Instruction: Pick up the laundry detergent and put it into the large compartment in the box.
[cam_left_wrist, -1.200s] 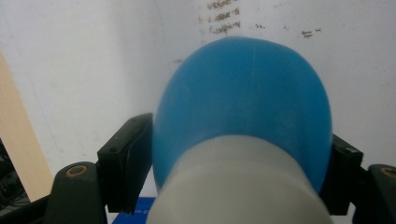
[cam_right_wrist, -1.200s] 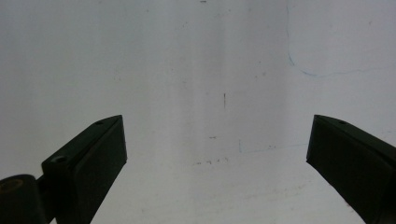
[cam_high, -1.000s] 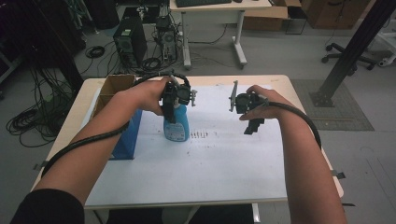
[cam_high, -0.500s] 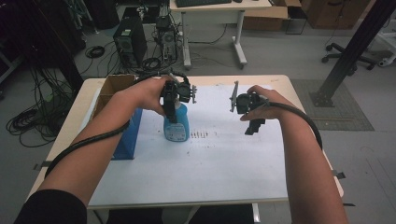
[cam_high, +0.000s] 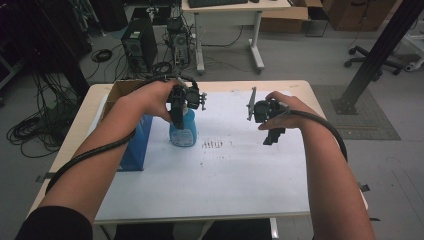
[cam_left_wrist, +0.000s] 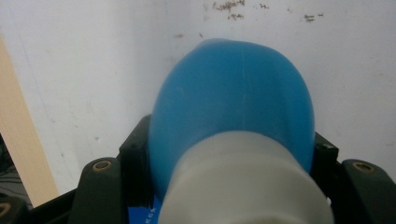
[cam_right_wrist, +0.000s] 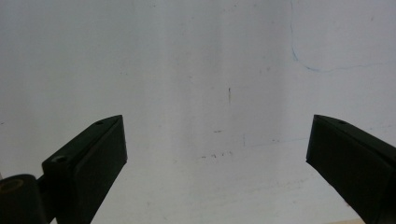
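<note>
Seen from the high view, a person sits at a table covered by a white sheet (cam_high: 210, 185), a gripper in each hand. The left gripper (cam_high: 181, 116) is clamped around the upper part of a blue bottle (cam_high: 183, 131), which stands upright on the sheet a little toward ten o'clock from the table's centre. In the left gripper view, the bottle's rounded blue shoulder (cam_left_wrist: 233, 107) and pale cap (cam_left_wrist: 243, 186) sit squarely between the black jaws, which press against it on both sides. Just beside the bottle, toward nine o'clock, lies a blue box (cam_high: 136, 142) with a brown cardboard box (cam_high: 117, 92) behind it at the table's far left edge. A patch of small dark marks (cam_high: 214, 144) stains the sheet just toward three o'clock from the bottle. The right gripper (cam_high: 272, 132) is held above the sheet toward two o'clock from centre, well apart from the bottle, and holds nothing; the right gripper view shows its jaws spread wide over bare white sheet (cam_right_wrist: 210, 93). The step in hand appears to be gripping the bottle, with lifting or shifting it likely next. That move calls for a steady, straight pull, keeping the bottle upright so it does not slip through the jaws or tip against the blue box.
</note>
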